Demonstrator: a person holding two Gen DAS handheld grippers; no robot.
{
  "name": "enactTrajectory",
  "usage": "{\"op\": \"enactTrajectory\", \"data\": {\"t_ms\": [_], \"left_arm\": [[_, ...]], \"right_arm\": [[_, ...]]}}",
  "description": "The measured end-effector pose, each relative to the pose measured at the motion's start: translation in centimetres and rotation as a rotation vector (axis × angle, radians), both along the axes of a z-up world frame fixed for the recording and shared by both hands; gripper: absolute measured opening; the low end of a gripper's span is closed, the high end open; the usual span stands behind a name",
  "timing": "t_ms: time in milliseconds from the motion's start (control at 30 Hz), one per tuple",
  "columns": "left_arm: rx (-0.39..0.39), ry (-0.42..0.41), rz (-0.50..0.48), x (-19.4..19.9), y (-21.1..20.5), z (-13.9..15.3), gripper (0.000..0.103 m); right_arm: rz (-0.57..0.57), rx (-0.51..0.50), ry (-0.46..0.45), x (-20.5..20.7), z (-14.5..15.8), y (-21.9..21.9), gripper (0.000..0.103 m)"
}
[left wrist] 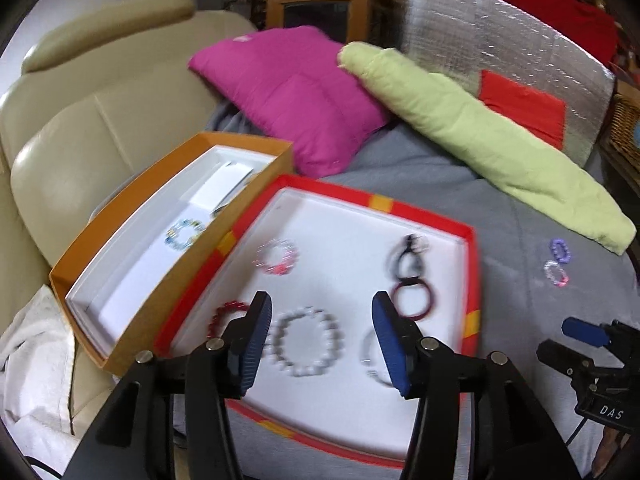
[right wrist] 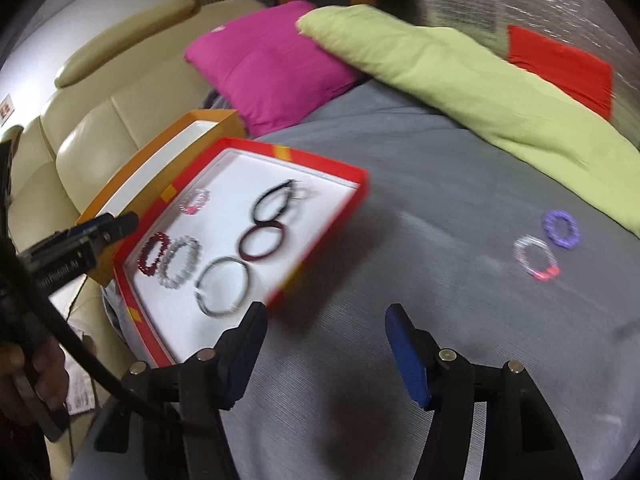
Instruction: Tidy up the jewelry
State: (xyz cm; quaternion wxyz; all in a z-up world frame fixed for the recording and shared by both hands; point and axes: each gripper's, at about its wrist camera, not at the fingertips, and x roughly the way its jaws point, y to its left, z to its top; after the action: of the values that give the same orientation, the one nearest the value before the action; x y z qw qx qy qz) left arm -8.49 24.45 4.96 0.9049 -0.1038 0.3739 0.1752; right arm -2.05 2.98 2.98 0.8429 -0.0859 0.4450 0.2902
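Hovering low in the left wrist view, the left gripper [left wrist: 322, 344] has its two blue pads apart with nothing between them; a white beaded bracelet [left wrist: 306, 342] lies in the gap beneath, untouched. That bracelet rests in a red tray [left wrist: 472, 276] with a white floor, which fills the centre of the frame. Six pieces lie inside it: the white beaded one, a dark red beaded bracelet [left wrist: 226, 316] at lower left, a pink beaded one [left wrist: 277, 256] above, a black cord loop [left wrist: 408, 256] at upper right, a maroon bangle [left wrist: 416, 300] just below it, and a grey bangle [left wrist: 372, 354] partly behind the right pad. Touching the tray's left rim, an orange box [left wrist: 120, 292] holds one pale multicoloured bracelet [left wrist: 185, 234] and a white card [left wrist: 224, 188].

Low in the right wrist view, the right gripper [right wrist: 326, 348] is likewise spread and empty, over bare grey cover [right wrist: 400, 220] just past the tray's lower right corner. Open cloth runs from there to the right edge, where two bracelets lie just beside each other: a purple one [right wrist: 561, 230] and a clear one with pink beads [right wrist: 536, 258]. Along the top, a magenta pillow [right wrist: 268, 64] and a green pillow [right wrist: 460, 80] border the cover; a beige sofa [right wrist: 100, 120] closes the left side.
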Motion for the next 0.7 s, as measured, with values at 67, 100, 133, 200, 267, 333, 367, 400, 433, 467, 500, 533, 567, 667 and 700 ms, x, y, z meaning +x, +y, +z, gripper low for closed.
{"op": "enactTrajectory", "data": {"t_ms": [67, 100, 133, 200, 267, 333, 367, 400, 433, 467, 500, 533, 567, 667, 700], "left_arm": [[0.006, -0.005, -0.026, 0.6, -1.8, 0.6, 0.057], [0.011, -0.006, -0.039, 0.9, -2.6, 0.8, 0.057], [0.02, -0.006, -0.058, 1.3, -3.8, 1.0, 0.057], [0.036, -0.002, -0.089, 2.0, -5.8, 1.3, 0.057], [0.046, 0.003, -0.121, 2.9, -7.8, 1.3, 0.058], [0.05, 0.014, -0.151, 3.8, -10.1, 1.1, 0.059], [0.049, 0.021, -0.167, 4.2, -11.1, 1.0, 0.059], [0.048, 0.027, -0.181, 4.6, -12.0, 0.9, 0.059], [0.047, 0.035, -0.195, 5.0, -12.9, 0.7, 0.059], [0.046, 0.048, -0.215, 5.6, -14.2, 0.3, 0.059], [0.046, 0.058, -0.229, 6.0, -15.1, 0.0, 0.059], [0.046, 0.066, -0.241, 6.4, -15.9, -0.3, 0.059], [0.045, 0.075, -0.258, 6.9, -16.9, -0.7, 0.059], [0.04, 0.106, -0.3, 8.3, -19.4, -2.0, 0.059], [0.04, 0.113, -0.308, 8.6, -20.0, -2.3, 0.059]], "right_arm": [[-0.028, 0.009, -0.004, -0.1, 0.2, -2.5, 0.066], [-0.044, 0.014, -0.004, -0.1, 0.3, -3.9, 0.066], [-0.058, 0.019, -0.005, -0.1, 0.3, -4.9, 0.066], [-0.096, 0.032, -0.008, 0.0, 0.3, -7.7, 0.066], [-0.128, 0.038, -0.008, 0.3, 0.1, -10.1, 0.066], [-0.162, 0.05, -0.008, 0.6, -0.1, -12.4, 0.066], [-0.18, 0.056, -0.006, 0.8, -0.2, -13.5, 0.066], [-0.204, 0.066, -0.002, 1.0, -0.5, -15.0, 0.066], [-0.223, 0.073, 0.0, 1.2, -0.7, -16.0, 0.066], [-0.245, 0.08, 0.002, 1.4, -0.9, -17.0, 0.066], [-0.267, 0.089, 0.008, 1.6, -1.2, -18.2, 0.066], [-0.285, 0.097, 0.012, 1.8, -1.5, -19.1, 0.066], [-0.307, 0.109, 0.018, 2.0, -1.8, -20.2, 0.066], [-0.364, 0.14, 0.031, 2.6, -2.8, -22.6, 0.066], [-0.382, 0.152, 0.038, 2.8, -3.2, -23.2, 0.066]]}}
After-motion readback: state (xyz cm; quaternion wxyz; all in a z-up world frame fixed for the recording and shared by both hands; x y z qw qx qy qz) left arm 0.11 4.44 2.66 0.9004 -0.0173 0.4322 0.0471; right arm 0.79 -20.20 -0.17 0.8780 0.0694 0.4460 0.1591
